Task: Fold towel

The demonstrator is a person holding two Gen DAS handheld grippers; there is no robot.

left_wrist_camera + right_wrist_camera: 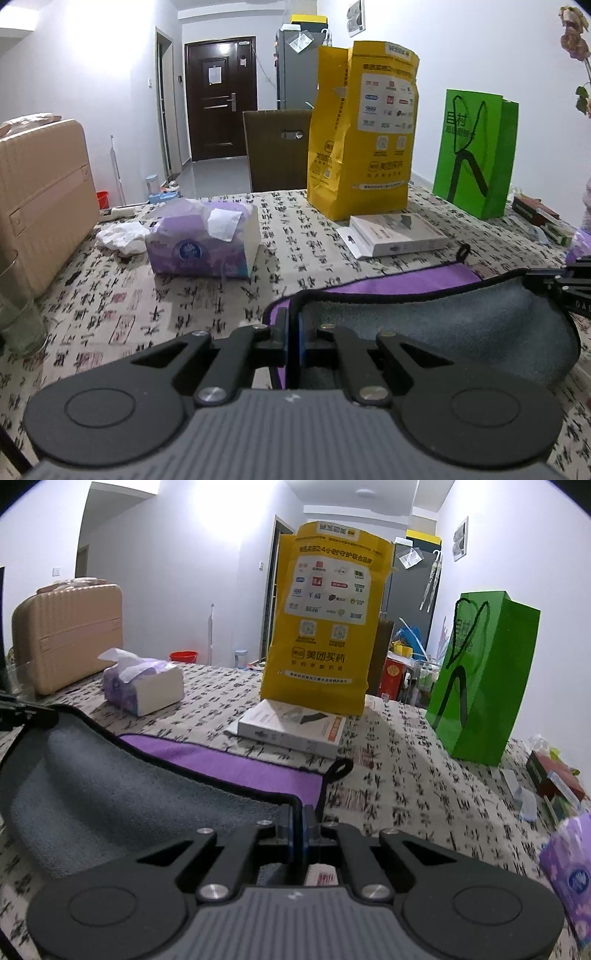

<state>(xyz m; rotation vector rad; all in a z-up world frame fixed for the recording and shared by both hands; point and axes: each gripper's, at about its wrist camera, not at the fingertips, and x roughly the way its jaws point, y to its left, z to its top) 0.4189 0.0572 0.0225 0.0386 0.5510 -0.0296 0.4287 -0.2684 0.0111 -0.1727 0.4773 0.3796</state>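
The towel (443, 328) is grey on one side and purple on the other, with a black hem. It lies on the patterned tablecloth, its near edge lifted so the grey side faces me and the purple side (236, 764) stays flat behind. My left gripper (294, 325) is shut on the towel's near left corner. My right gripper (297, 819) is shut on the near right corner. The lifted edge sags between them. The right gripper shows at the right edge of the left wrist view (561, 288).
A tissue box (203, 240) stands at far left, a white flat box (399, 234) just behind the towel, a yellow paper bag (364, 129) and a green bag (476, 151) farther back. A beige suitcase (40, 199) is at left, a glass (18, 314) near it.
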